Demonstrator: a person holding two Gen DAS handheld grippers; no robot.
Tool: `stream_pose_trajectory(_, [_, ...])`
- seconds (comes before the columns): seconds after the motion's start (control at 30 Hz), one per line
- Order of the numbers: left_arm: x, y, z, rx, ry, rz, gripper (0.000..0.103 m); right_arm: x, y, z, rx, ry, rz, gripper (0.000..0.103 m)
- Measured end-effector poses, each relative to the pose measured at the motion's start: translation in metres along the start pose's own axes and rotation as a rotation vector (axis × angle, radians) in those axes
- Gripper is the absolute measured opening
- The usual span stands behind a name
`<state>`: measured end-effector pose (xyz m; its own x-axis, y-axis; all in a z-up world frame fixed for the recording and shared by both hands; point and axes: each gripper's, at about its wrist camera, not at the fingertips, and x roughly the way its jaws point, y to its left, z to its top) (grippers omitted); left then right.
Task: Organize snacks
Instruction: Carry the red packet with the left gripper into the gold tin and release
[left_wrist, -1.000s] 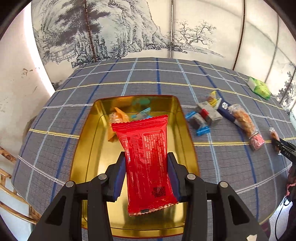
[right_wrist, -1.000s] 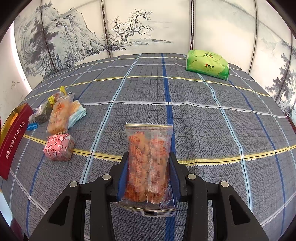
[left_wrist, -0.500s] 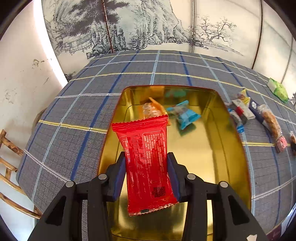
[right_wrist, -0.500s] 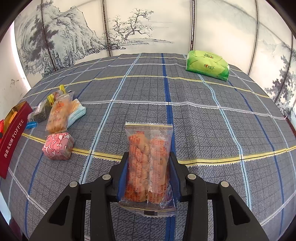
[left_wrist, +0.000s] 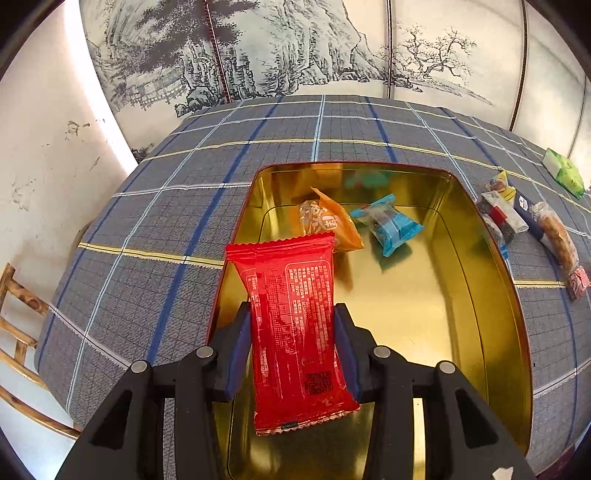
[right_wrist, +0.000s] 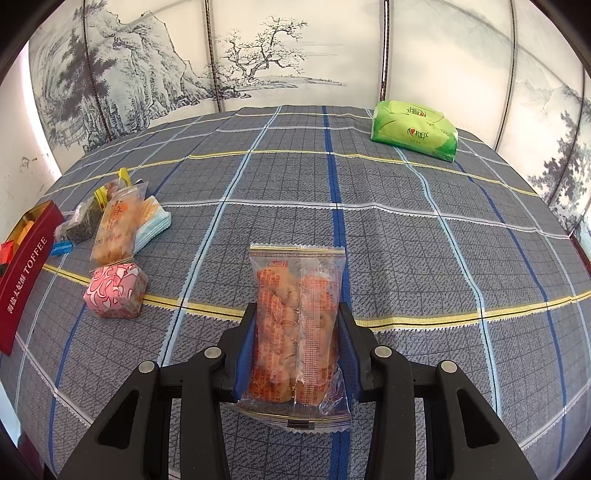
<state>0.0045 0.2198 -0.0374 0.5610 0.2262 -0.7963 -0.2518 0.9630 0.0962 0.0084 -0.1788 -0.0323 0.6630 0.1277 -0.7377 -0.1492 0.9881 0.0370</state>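
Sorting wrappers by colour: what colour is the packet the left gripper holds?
Red packet, clearest in the left wrist view.

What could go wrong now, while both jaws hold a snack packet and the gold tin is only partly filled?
1. The red packet is held above the tin's near-left rim; released here, it might land on the edge rather than inside.
2. It could also drop onto the orange packet and pile up.
3. The clear biscuit packet is squeezed at its sides; the biscuits may crack, or the slick film may slip.
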Motion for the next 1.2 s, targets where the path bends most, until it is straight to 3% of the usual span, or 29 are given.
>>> stream_pose_trajectory(1.03, [0.009,0.006,0.012,-0.015,0.005,-0.023,0.044,0.0,0.003,0.0,-0.006,0.001,-0.01,0.041])
stream_pose_trajectory(1.2, [-0.014,0.008,0.004,-0.057,-0.066,-0.044,0.051,0.0,0.0,0.0,0.005,-0.002,-0.004,0.041])
